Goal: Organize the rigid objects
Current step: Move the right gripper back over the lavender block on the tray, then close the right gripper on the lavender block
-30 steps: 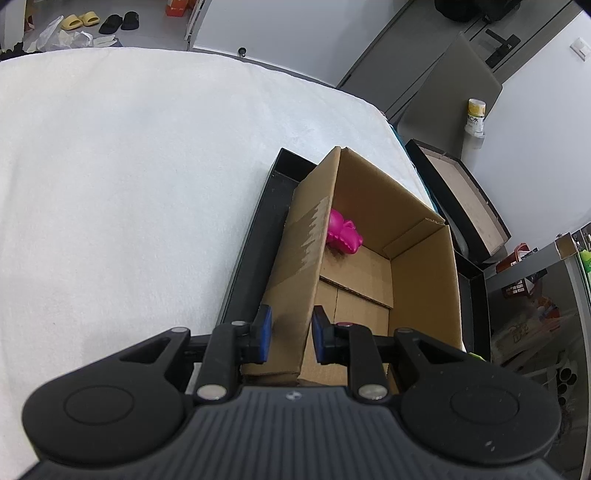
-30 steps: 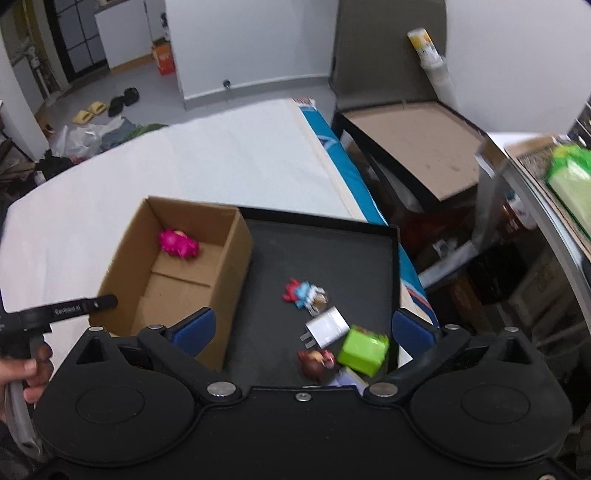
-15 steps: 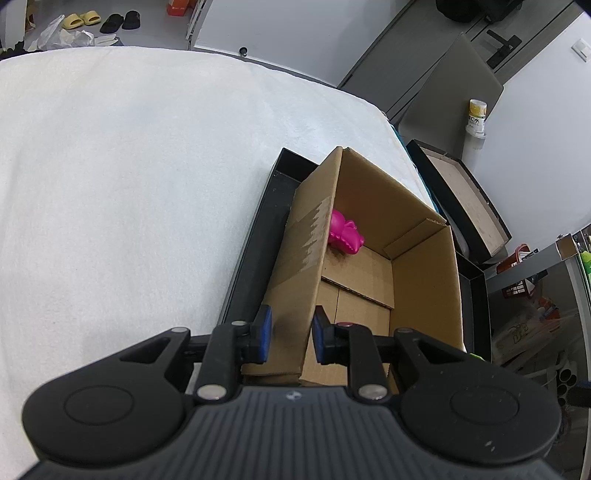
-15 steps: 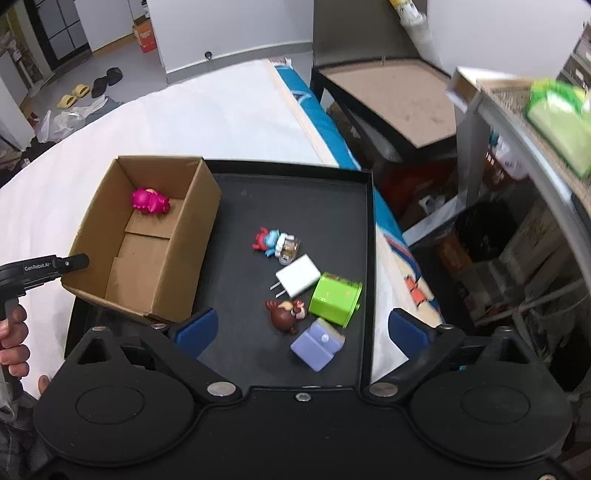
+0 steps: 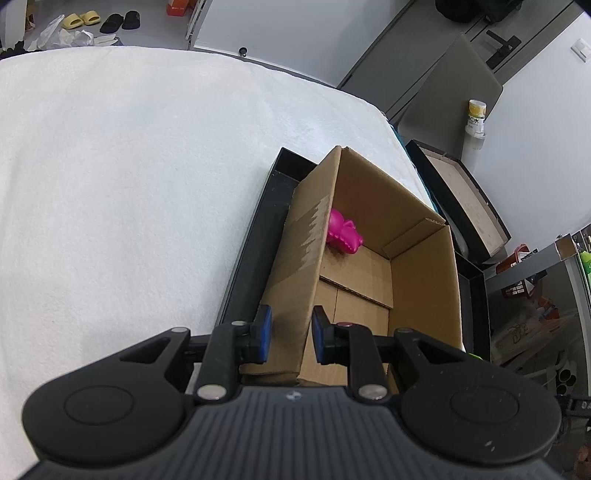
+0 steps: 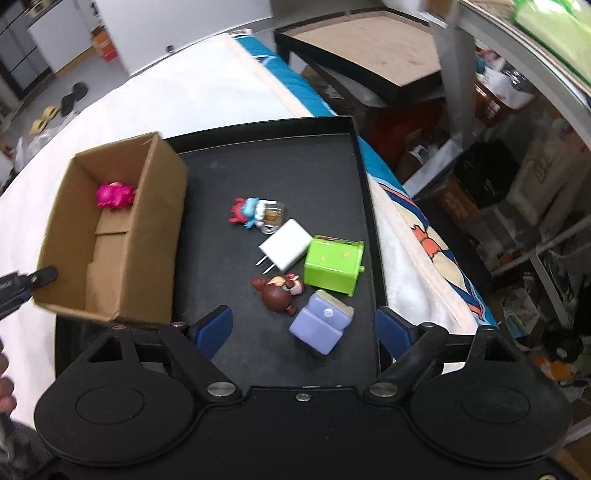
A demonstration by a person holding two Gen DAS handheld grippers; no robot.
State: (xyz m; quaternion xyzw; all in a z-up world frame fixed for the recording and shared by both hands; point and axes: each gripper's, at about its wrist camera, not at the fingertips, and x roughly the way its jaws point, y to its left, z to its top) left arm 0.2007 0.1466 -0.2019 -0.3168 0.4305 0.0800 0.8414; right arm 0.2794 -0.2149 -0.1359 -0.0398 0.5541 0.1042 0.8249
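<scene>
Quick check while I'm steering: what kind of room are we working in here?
Most likely a lived-in room used as storage, working on a bed: a white bedspread carries the black tray, slippers sit on the floor beyond, and cluttered shelving stands alongside.

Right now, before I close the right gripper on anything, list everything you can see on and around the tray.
cardboard box: one, brown, open top, on the tray's left side
pink toy: one, magenta, inside the box at its far end
tray: one, black, on the white bedding
red and blue figurine: one, mid tray
small clear cup: one, touching that figurine
charger plug: one, white, mid tray
green box: one, lime, right of the plug
brown-haired figurine: one, near edge
purple block: one, lilac, nearest
left gripper: shut on the box's near wall
right gripper: closing above the purple block, pads clear of it
</scene>
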